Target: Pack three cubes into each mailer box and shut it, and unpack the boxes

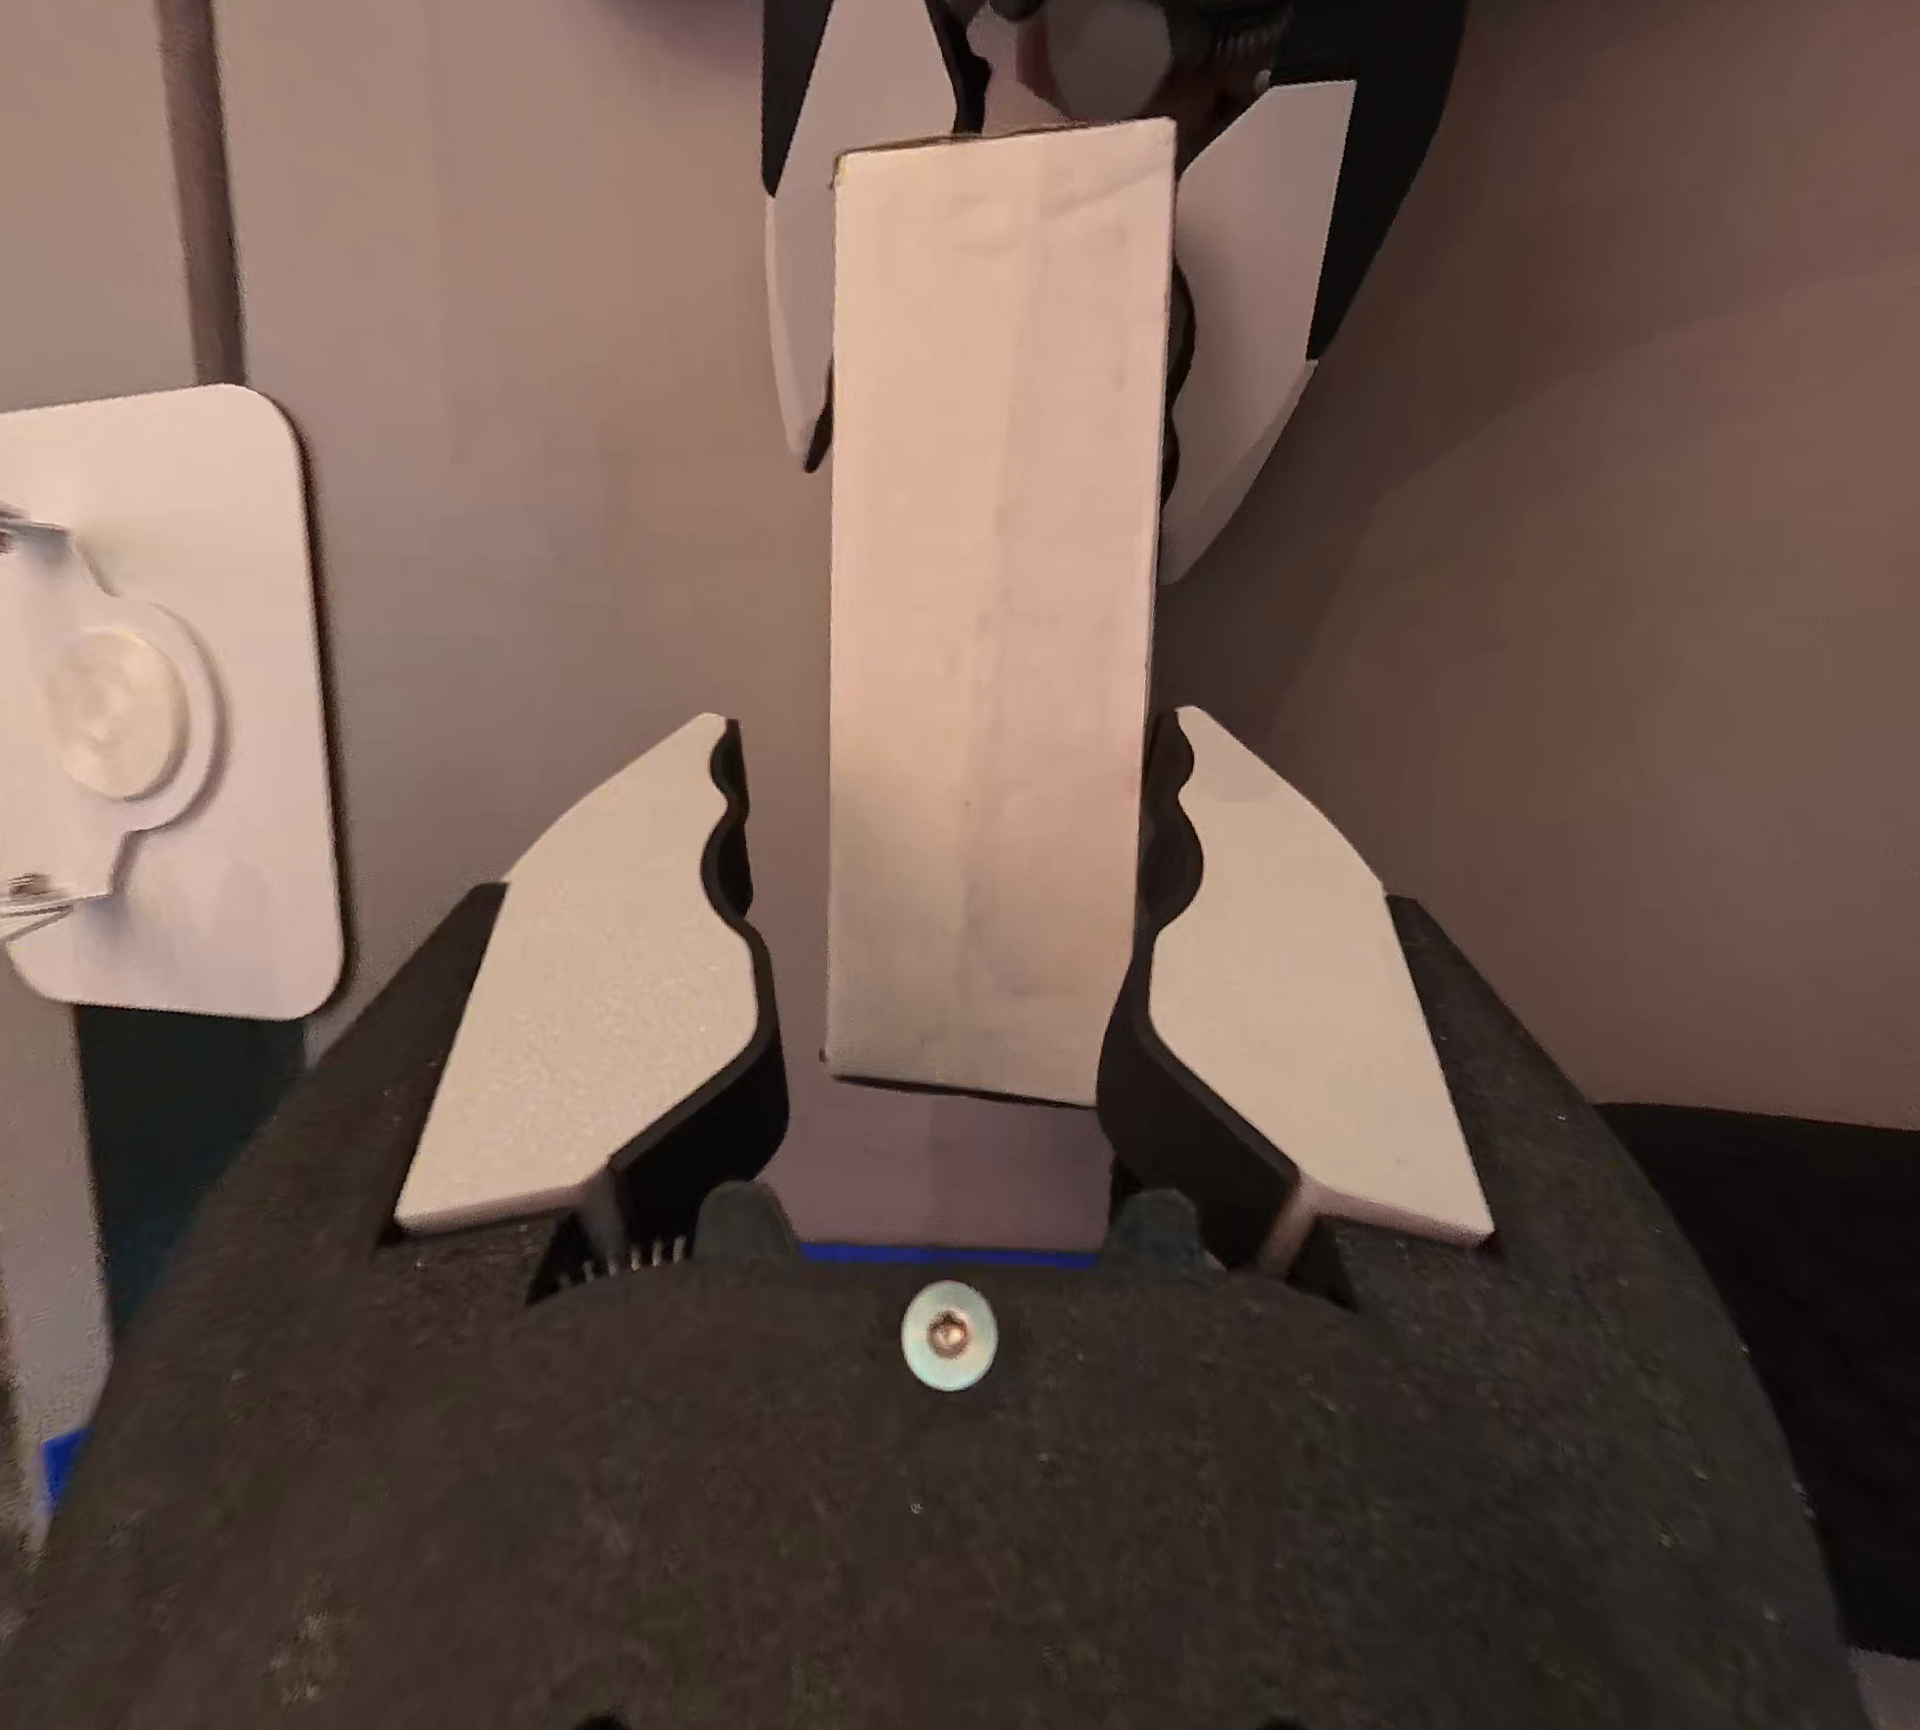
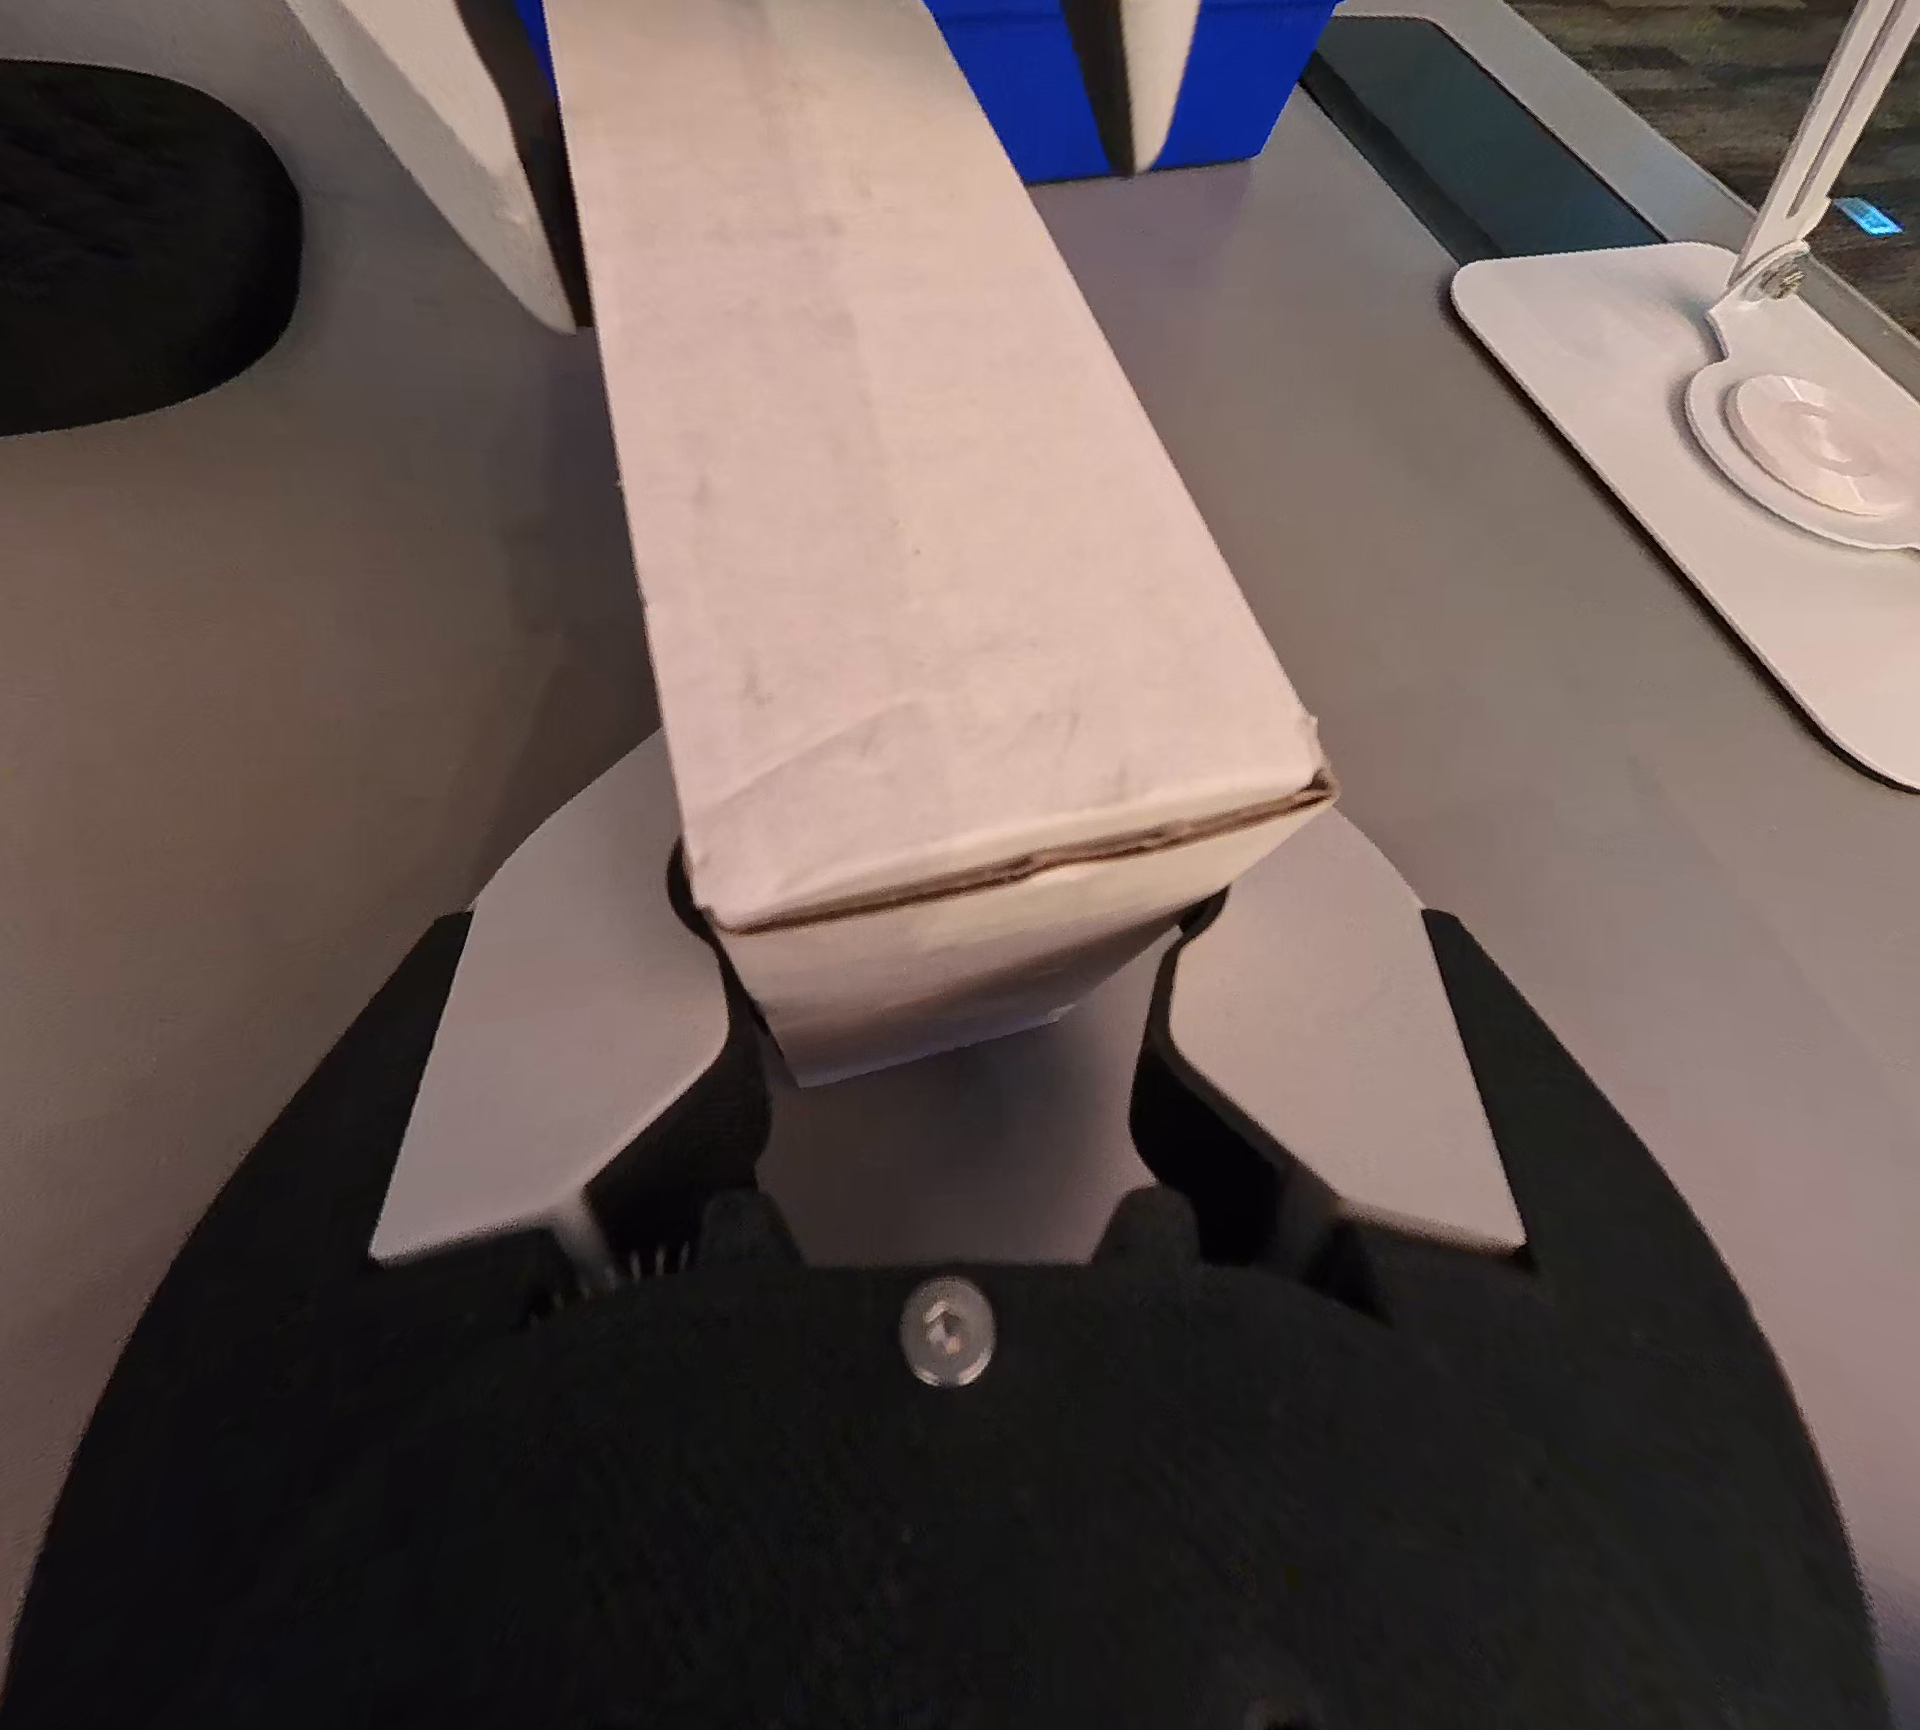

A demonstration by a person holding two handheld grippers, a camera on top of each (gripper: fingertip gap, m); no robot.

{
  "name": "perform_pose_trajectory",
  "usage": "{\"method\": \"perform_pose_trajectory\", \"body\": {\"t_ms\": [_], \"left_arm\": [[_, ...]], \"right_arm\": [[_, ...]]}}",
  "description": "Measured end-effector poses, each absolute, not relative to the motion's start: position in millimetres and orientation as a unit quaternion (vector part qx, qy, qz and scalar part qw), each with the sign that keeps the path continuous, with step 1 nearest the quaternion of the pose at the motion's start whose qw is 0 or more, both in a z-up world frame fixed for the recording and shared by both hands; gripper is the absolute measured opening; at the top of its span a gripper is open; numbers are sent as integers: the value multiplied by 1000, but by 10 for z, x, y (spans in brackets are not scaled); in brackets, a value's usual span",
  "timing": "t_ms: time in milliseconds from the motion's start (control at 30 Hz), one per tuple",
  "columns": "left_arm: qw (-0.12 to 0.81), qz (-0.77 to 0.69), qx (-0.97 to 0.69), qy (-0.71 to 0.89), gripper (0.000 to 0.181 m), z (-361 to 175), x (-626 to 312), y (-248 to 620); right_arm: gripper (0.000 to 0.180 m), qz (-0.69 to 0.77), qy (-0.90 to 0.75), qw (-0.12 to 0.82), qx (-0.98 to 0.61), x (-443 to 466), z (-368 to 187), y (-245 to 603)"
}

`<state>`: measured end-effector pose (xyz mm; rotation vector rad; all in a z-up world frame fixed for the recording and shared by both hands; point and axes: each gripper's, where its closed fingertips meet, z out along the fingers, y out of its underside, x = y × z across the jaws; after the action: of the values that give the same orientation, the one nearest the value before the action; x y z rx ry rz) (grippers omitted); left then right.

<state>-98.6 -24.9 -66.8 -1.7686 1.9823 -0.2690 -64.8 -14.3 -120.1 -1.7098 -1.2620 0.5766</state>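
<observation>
Your right hand-held gripper clenched the near end of the closed white mailer box, its two fingers pressed to the carton's side walls just below the folded end flap. The hold looked meant to steady a long, narrow carton that would otherwise swing. The box ran away from you, raised clear of the grey desk and roughly level.

At its far end your left hand-held gripper straddled the box. One finger seemed to touch the right wall, while a dark gap showed on the left, so a firm grip could not be confirmed.

Beyond that gripper stood a blue bin, probably the carton's source or destination. A white stand base sat well off to the right, and a black round object lay to the left.
</observation>
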Motion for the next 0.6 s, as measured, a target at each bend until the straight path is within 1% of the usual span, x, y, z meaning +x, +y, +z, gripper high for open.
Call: {"method": "perform_pose_trajectory", "body": {"t_ms": [100,133,167,200,400,600], "left_arm": [[191,-126,-660,716,74,-738,-981,-267],[169,-138,-666,713,71,-756,-986,-294],[147,-149,-672,710,63,-773,-991,-325],[137,-153,-679,704,63,-783,-988,-324],[149,-144,-672,711,62,-778,-998,-314],[138,-138,-677,710,62,-779,-1016,-307]], "right_arm": [[88,231,-515,455,-689,-645,-1200,-148],[88,230,-517,456,-687,-643,-1201,-153],[89,229,-517,457,-687,-640,-1207,-155],[89,228,-516,459,-687,-644,-1214,-153],[89,209,-519,455,-693,-643,-1223,-128],[88,207,-524,457,-688,-653,-1221,-130]]}}
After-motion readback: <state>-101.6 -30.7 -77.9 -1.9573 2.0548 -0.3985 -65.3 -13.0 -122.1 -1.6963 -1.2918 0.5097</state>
